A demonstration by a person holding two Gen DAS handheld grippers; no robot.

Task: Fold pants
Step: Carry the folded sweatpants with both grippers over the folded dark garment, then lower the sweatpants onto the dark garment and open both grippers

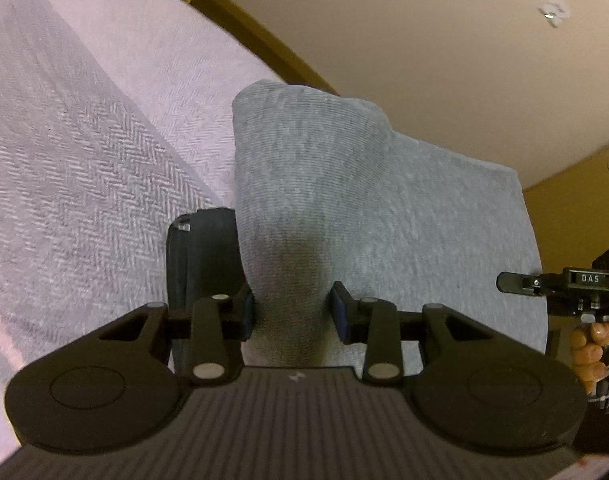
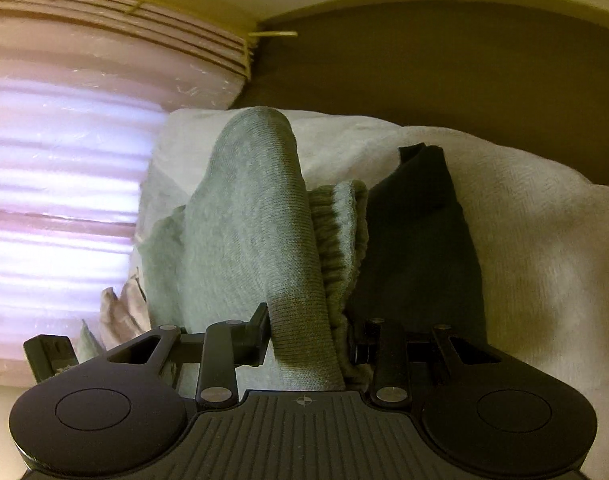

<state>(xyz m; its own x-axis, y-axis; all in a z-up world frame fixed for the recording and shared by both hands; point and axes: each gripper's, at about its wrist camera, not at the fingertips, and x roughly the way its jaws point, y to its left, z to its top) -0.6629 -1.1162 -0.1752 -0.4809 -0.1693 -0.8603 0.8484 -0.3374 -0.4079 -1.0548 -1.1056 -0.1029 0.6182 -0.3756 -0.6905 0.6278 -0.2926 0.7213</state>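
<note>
Grey knit pants (image 1: 344, 200) bunched at centre frame over a pale herringbone blanket (image 1: 84, 140), lower part hidden behind both tools, left gripper (image 1: 294, 312) clamped on a fabric fold, right gripper (image 2: 310, 344) pinching the ribbed waistband, dark garment (image 2: 416, 240) right of centre, blurred blinds (image 2: 64, 140) upper left

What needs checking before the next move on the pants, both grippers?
1. Left gripper shut on pants: ok.
2. Right gripper shut on the pants at the ribbed waistband: ok.
3. Cloth bunched evenly in both grips: not ok, thick folds in each.
4. Dark garment clear of the pants: cannot tell, it lies right beside.
5. White blanket free for laying down: ok.
6. Pants hems: cannot tell.
</note>
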